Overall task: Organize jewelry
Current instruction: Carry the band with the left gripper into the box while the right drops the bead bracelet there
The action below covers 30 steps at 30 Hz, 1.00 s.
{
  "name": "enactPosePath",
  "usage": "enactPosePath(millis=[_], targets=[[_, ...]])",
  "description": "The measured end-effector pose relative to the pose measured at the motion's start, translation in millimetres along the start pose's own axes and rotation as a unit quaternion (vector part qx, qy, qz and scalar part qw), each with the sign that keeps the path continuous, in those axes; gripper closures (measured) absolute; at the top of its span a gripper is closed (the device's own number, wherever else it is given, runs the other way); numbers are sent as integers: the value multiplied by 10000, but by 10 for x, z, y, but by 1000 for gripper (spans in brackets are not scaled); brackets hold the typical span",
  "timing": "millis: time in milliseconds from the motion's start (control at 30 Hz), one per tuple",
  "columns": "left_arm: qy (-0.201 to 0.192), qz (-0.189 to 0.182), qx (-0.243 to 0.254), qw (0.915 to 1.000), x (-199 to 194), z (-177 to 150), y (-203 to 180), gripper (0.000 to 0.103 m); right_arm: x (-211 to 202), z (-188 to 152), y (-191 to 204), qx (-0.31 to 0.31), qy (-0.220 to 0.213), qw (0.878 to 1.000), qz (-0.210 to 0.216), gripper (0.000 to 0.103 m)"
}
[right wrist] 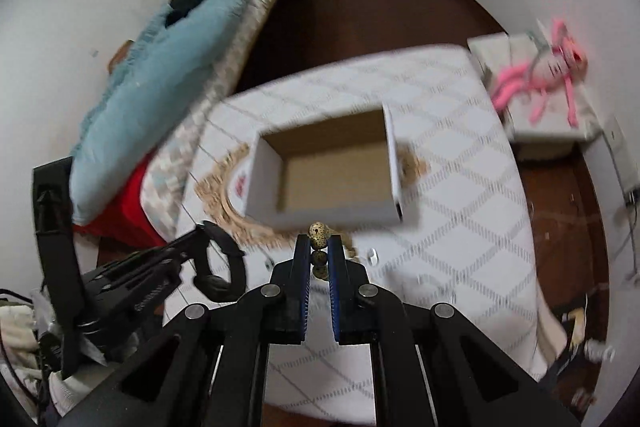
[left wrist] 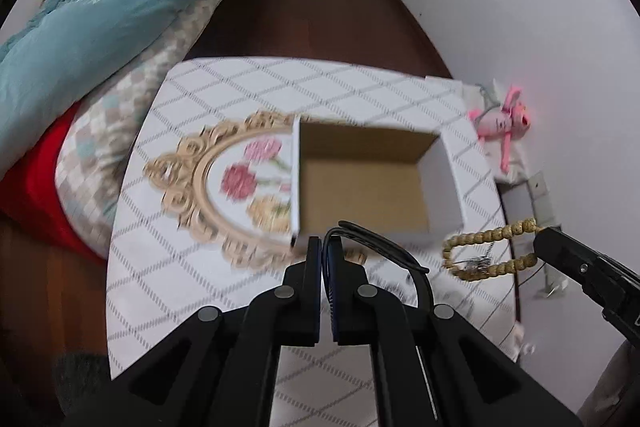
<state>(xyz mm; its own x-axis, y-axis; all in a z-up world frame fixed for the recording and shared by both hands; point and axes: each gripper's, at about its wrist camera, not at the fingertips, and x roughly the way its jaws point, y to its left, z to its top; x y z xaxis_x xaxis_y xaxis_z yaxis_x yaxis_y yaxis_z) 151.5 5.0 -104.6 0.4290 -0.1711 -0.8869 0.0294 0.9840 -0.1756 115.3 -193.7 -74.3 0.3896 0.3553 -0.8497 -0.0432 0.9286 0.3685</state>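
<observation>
The left gripper [left wrist: 327, 247] has its jaws nearly together, pinching a black band [left wrist: 376, 241]; the right gripper [right wrist: 320, 247] is clamped on a string of tan beads [right wrist: 319, 231], both raised above the table

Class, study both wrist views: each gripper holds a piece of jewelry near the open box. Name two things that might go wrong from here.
1. The right gripper pinches the beaded bracelet only at its end beads, so the hanging loop might swing and snag the cardboard box wall, or slip out.
2. The left gripper clamps a thin black band close beside the bracelet; the two pieces might tangle if lowered together.
</observation>
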Motion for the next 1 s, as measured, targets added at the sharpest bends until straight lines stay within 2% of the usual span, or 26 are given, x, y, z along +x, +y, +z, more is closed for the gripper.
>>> enactPosePath(millis=[100,233,333,433,500,567,633,700,767,800,833,900,933,967,1000], targets=[[15,-9,36,10000,107,228,-33,102,44,284,38,-97,-131,9999,-6,94],[147,34,45,9999,332,475,-41,102,279,623,23,-110,-52,9999,-18,94],[335,31,25,9994,535,577,-33,102,513,773,-16,-95,108,9999,-73,94],[553,20,62,9984,737,646,-43,97,743,882,-87,-35,299,9995,-89,94],[722,41,-63,9974,832,674,-28,97,835,934,-102,-4,374,9993,-67,94],[952,-116,-259,9950,903,693,1,97,935,971,-114,-31,489,9988,-31,94],[1022,-128,-335,9941,922,703,8,95,1054,1008,-127,-83,672,9977,13,94],[967,24,-302,9949,886,710,-2,80,1174,1028,-163,-50,898,9959,38,93],[815,71,-343,9961,810,715,17,41,1252,1019,-226,43,1038,9946,36,91],[723,110,-348,9967,770,720,26,35,1263,1011,-258,76,1057,9944,-15,80],[642,189,-321,9972,729,725,33,32,1248,1005,-283,90,1039,9945,-34,64],[491,383,-237,9978,661,723,38,27,1199,995,-309,81,934,9955,-129,48],[427,497,-183,9977,636,712,37,15,1167,986,-307,25,866,9959,-253,40],[380,557,-152,9976,624,704,43,7,1141,971,-307,-20,813,9959,-393,36],[303,652,-116,9973,606,681,59,5,1116,937,-304,-103,746,9950,-651,29]])
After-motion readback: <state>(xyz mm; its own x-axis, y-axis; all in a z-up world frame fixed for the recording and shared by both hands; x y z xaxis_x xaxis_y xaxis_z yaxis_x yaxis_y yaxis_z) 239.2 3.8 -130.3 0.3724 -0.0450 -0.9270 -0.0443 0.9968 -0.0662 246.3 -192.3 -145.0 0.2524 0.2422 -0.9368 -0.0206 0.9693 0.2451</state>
